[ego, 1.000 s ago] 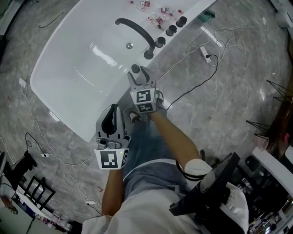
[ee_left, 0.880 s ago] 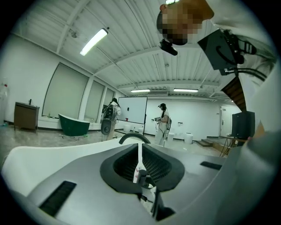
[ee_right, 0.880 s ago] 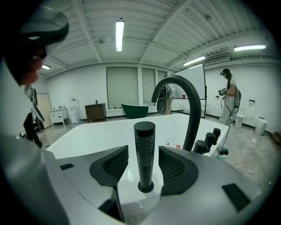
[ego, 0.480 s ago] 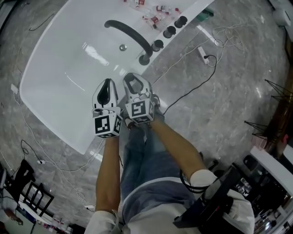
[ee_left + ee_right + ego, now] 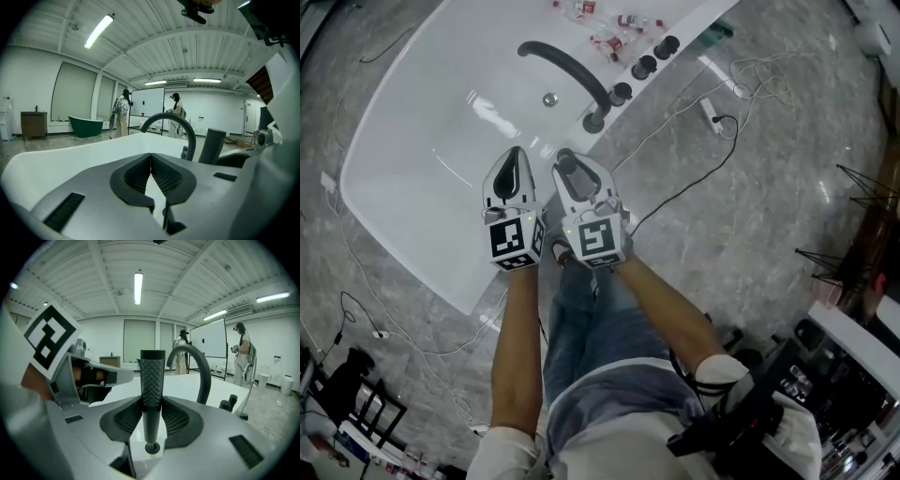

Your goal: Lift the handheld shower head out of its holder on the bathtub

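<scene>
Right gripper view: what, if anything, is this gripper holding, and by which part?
The right gripper holds the handheld shower head by the lower part of its textured grip; the jaws are closing on it.

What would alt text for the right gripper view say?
The right gripper is closing its jaws on the upright, dark shower head, pads against its sides. Behind it a dark curved faucet rises over the white bathtub; the left gripper is at the left, and people stand far off.
</scene>
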Demonstrator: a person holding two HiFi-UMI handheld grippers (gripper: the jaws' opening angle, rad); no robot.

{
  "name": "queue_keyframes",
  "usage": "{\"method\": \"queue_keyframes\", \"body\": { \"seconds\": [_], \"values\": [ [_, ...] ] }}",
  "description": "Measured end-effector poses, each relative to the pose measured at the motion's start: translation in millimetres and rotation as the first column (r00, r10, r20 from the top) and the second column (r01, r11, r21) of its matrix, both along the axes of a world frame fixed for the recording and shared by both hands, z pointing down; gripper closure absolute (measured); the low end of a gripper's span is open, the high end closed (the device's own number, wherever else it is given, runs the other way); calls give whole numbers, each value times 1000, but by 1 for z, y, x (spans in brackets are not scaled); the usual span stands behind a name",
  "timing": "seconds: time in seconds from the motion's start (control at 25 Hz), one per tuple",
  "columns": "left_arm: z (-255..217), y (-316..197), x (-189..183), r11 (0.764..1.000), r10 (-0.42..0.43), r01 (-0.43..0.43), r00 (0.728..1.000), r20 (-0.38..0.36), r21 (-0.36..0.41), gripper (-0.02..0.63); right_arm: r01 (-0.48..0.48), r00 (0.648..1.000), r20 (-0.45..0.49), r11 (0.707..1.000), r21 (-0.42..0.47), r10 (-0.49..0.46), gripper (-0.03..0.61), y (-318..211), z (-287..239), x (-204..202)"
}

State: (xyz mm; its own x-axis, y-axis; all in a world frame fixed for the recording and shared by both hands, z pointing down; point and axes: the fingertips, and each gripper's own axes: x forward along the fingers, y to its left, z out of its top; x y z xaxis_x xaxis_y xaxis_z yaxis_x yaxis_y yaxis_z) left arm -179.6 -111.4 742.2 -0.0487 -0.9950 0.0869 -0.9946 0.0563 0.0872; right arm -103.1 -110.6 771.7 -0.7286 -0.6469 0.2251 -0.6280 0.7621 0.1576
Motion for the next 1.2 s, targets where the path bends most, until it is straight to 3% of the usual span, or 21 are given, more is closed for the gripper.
{"method": "queue_keyframes", "body": {
  "seconds": [0.2,0.36,0.56,0.72,0.96,1.2],
  "values": [
    [-121,5,13,999,2,-2,1000,-3,45,595,46,995,84,999,17,-47,442,3,-134,18],
    [-222,17,35,997,38,-36,999,-23,67,595,92,984,142,992,88,-104,442,9,-251,37],
    [-374,16,49,992,71,-66,996,-48,112,595,108,967,230,994,27,-111,442,6,-410,52],
    [-480,-10,52,983,107,-95,991,-75,158,595,97,967,238,995,-4,-94,442,-16,-512,55],
    [-573,-41,66,974,210,-207,977,-23,97,595,58,967,251,998,-30,-49,442,-33,-615,56],
    [-625,-44,68,963,232,-228,973,-15,141,595,31,964,264,999,-36,-20,442,-36,-652,62]
  ]
}}
